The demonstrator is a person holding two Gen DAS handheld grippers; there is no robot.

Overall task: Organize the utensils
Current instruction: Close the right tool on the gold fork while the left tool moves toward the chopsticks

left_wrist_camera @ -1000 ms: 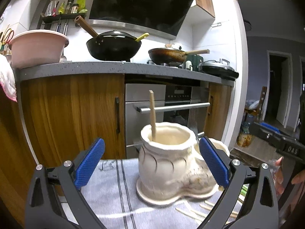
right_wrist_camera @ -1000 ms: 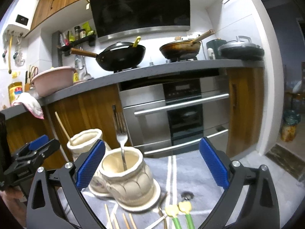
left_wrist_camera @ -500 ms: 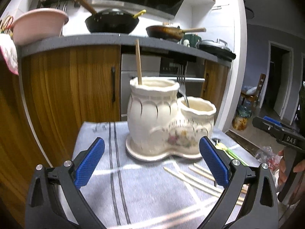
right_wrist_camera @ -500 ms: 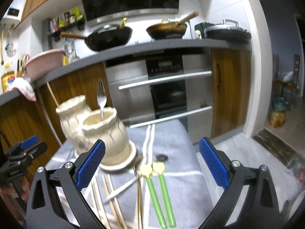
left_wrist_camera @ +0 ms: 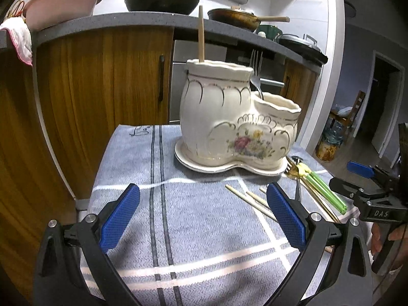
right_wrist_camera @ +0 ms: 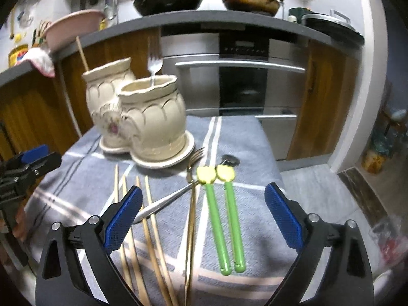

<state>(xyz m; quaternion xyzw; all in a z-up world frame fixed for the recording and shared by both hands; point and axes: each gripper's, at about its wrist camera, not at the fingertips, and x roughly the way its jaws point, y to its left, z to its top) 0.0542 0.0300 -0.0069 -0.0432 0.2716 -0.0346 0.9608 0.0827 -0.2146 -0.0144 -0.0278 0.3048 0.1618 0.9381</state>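
Note:
A cream ceramic double-pot holder (left_wrist_camera: 229, 117) stands on a grey striped cloth (left_wrist_camera: 193, 214); it also shows in the right wrist view (right_wrist_camera: 150, 119). One chopstick (left_wrist_camera: 201, 35) stands in the tall pot, a silver fork (left_wrist_camera: 256, 74) in the low pot. Loose on the cloth lie several wooden chopsticks (right_wrist_camera: 150, 229), a gold fork (right_wrist_camera: 191, 204), a silver utensil (right_wrist_camera: 165, 201) and two green-handled spoons (right_wrist_camera: 224, 216). My left gripper (left_wrist_camera: 201, 216) is open and empty, short of the holder. My right gripper (right_wrist_camera: 201, 216) is open and empty, above the loose utensils.
Wooden kitchen cabinets (left_wrist_camera: 102, 81) and an oven (right_wrist_camera: 239, 86) stand behind the small table. The worktop holds a black wok (right_wrist_camera: 168, 0), a frying pan (right_wrist_camera: 252, 3) and a pink bowl (left_wrist_camera: 63, 2). The cloth's edges drop off on the left and right.
Both grippers have pulled back and tilted down from the holder. The loose utensils on the cloth now fill the right wrist view. Both stayed open.

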